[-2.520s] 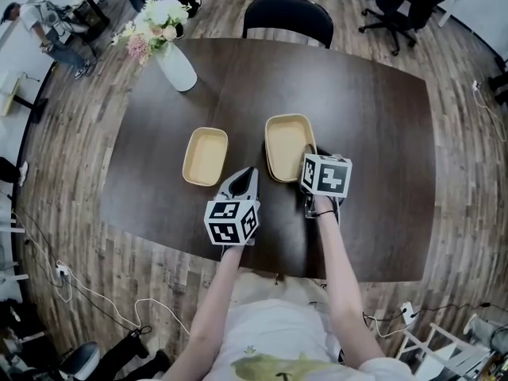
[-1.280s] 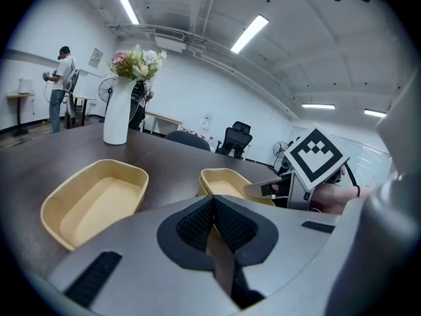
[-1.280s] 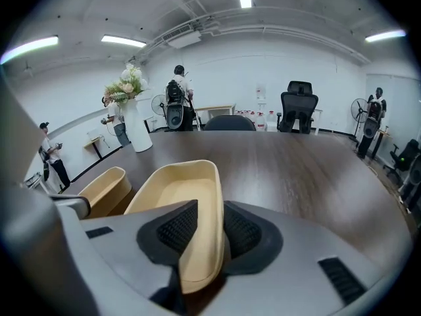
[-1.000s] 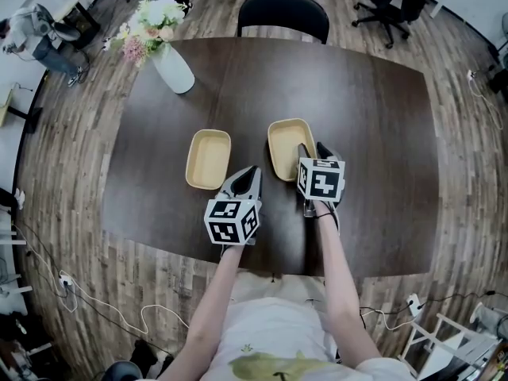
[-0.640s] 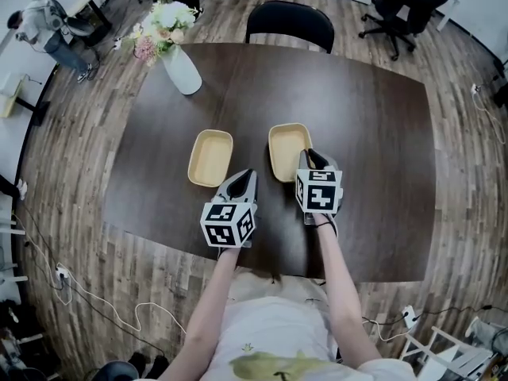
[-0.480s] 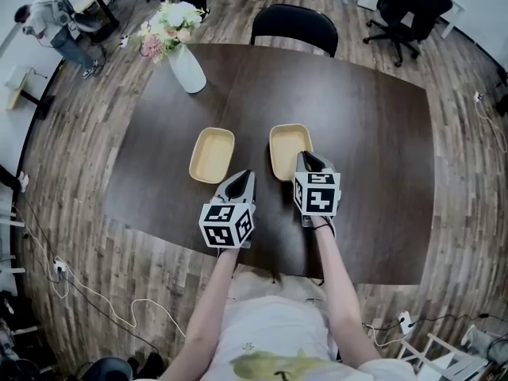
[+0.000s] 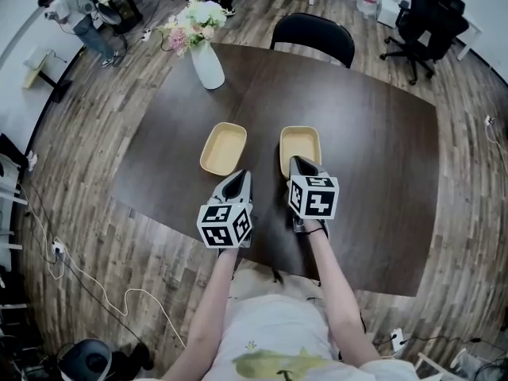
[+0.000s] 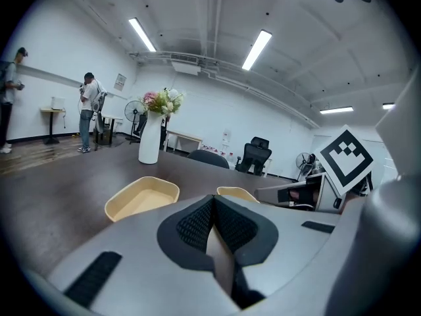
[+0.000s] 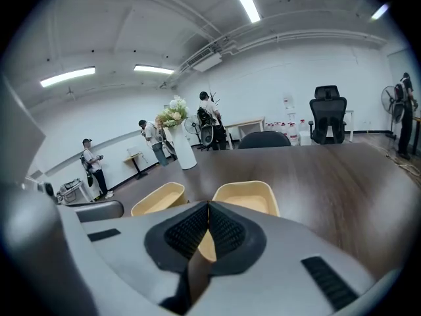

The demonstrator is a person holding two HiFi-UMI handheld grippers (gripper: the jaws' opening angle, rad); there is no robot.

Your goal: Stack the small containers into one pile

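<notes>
Two small beige containers lie side by side on the dark table (image 7: 381, 157), the left container (image 7: 223, 148) and the right container (image 7: 302, 148). My right gripper (image 7: 292, 163) is at the right container's near edge, shut with the thin beige rim pinched between its pads (image 9: 191, 232). The right gripper view looks over that right container (image 9: 245, 196), with the left container (image 9: 158, 198) beside it. My left gripper (image 7: 241, 176) hovers just short of the left container, shut and empty. Its own view shows the left gripper (image 8: 214, 199) behind both the left container (image 8: 141, 198) and the right container (image 8: 235, 194).
A white vase of flowers (image 7: 206, 60) stands at the table's far left corner. A black chair (image 7: 313, 34) is tucked in at the far side, with an office chair (image 7: 429, 14) beyond. People stand far off at the left (image 7: 75, 2).
The right gripper's jaws, open astride the right container's near rim a second ago, have closed on it. The head view has shifted. The left gripper has kept its place.
</notes>
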